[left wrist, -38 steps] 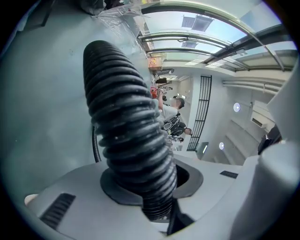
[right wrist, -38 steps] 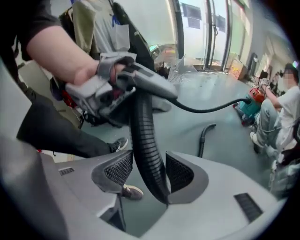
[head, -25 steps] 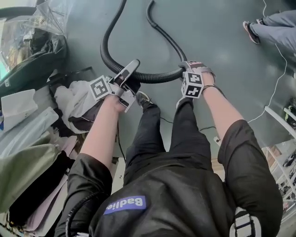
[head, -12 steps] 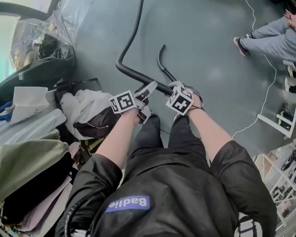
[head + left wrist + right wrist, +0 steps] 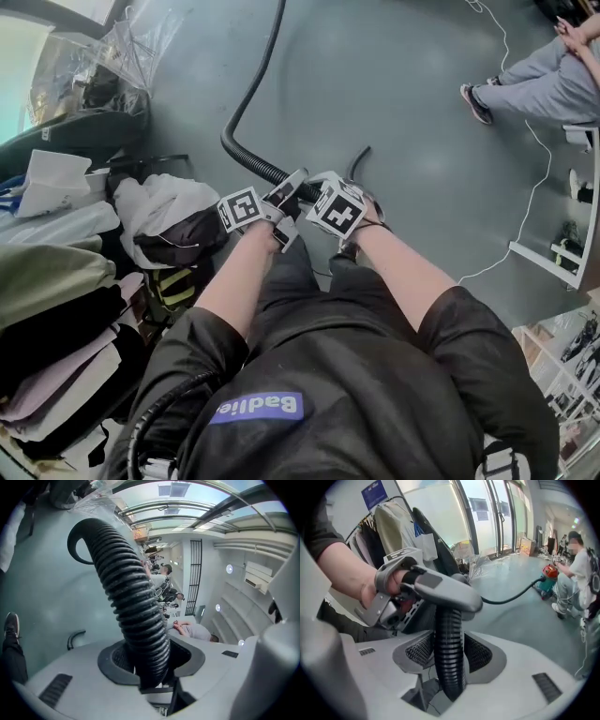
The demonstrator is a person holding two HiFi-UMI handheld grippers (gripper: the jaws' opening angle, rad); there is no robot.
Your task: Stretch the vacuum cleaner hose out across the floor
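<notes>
Gripping black hose (image 5: 131,597), right tongs (image 5: 449,665) clamped, left tongs (image 5: 150,667) just closing round it

A blue patch (image 5: 256,410) on the chest of the person's black top (image 5: 375,356) reads "Badlia" in white (upside down in the head view). A blue sign (image 5: 373,493) high on the wall carries white print too small to read. Two marker cubes (image 5: 240,209) (image 5: 337,208) bear black-and-white coded squares.
</notes>
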